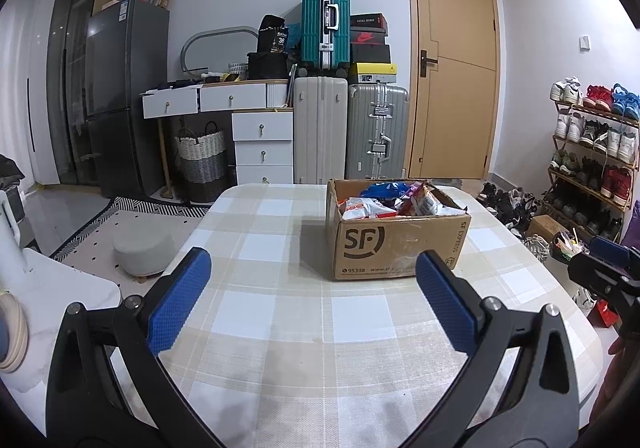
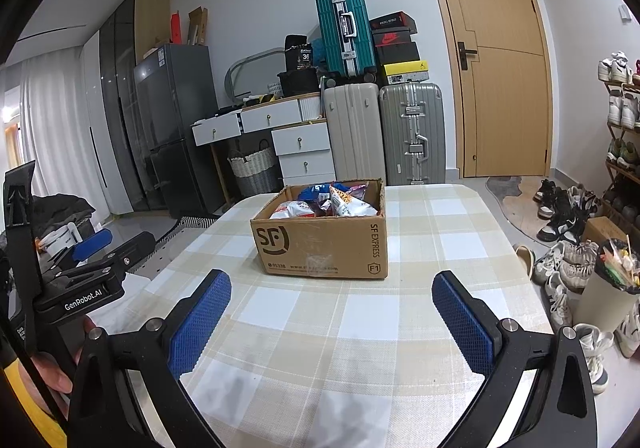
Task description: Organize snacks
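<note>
Left gripper (image 1: pixel 312 284): blue pads spread apart, holding nothing.
Right gripper (image 2: pixel 332 306): likewise spread, nothing held.
Brown cardboard box (image 1: pixel 396 244): on checked tablecloth (image 1: pixel 280 312), holding snack packets (image 1: pixel 384 203).

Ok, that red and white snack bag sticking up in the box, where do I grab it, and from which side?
Come from above with the right tongs, which are open and empty. Pinch the upright snack bag at its crinkled top edge: it stands above the other packets, while the cardboard box walls block any side approach.
</note>
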{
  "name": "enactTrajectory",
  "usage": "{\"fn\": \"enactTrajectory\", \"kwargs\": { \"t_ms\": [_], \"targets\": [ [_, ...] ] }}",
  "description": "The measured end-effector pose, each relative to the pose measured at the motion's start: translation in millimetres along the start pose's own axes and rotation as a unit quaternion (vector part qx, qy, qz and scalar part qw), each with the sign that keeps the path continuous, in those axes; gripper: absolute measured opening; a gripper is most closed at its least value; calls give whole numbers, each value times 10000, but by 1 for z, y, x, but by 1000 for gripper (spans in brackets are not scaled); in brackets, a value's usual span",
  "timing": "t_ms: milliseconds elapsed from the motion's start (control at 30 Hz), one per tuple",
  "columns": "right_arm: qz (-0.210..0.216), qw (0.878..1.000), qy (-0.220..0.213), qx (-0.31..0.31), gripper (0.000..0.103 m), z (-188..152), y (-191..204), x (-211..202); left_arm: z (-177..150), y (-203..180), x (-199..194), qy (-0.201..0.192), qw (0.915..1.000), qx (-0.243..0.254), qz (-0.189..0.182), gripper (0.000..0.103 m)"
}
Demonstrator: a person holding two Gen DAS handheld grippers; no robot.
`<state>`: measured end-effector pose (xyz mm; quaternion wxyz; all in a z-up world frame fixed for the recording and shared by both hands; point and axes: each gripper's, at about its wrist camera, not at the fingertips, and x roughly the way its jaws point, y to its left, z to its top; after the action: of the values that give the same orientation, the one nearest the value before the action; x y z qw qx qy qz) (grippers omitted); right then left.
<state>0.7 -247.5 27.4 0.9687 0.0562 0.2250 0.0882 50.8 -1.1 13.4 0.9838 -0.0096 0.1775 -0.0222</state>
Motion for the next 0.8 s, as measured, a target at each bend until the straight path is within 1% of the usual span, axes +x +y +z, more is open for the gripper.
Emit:
{"fn": "enactTrajectory", "kwargs": {
  "t_ms": [400,533,800],
  "targets": [
    [1,10000,12,12,102,-1,0,0,-2,2,1,34,10000,-34,-1,102],
    [-1,10000,10,10,102,-1,0,0,-3,3,3,32,9999,-56,-94,102],
    [-8,10000,42,31,102,-5,3,0,-5,3,3,45,10000,-28,-53,102]
  ]
}}
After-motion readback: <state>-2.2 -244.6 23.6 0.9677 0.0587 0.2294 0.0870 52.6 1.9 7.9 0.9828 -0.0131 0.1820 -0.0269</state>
